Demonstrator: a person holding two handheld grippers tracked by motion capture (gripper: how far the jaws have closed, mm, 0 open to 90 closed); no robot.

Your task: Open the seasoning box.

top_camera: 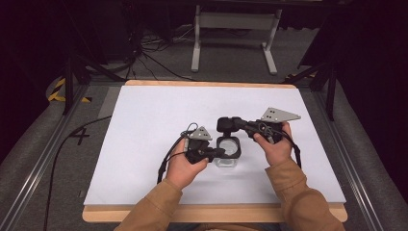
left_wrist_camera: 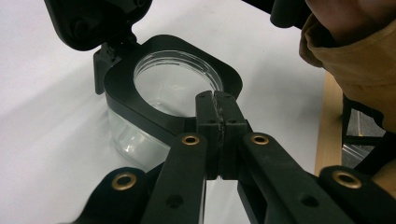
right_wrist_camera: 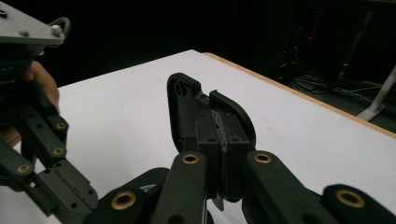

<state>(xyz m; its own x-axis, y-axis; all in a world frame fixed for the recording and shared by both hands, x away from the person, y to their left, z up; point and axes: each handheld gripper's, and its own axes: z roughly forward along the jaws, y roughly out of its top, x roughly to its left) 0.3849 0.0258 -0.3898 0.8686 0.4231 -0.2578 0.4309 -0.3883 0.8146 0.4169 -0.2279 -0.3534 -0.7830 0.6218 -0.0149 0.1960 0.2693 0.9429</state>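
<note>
Clear glass jar (top_camera: 227, 156) with a black square collar (left_wrist_camera: 140, 100) sits near the middle of the white table (top_camera: 144, 125), and I see nothing inside it. My left gripper (top_camera: 219, 153) is clamped on the collar's near edge, jaws pressed together over it. My right gripper (top_camera: 230, 123) pinches the raised black hinged lid (right_wrist_camera: 187, 109), which stands tilted up behind the jar's mouth.
</note>
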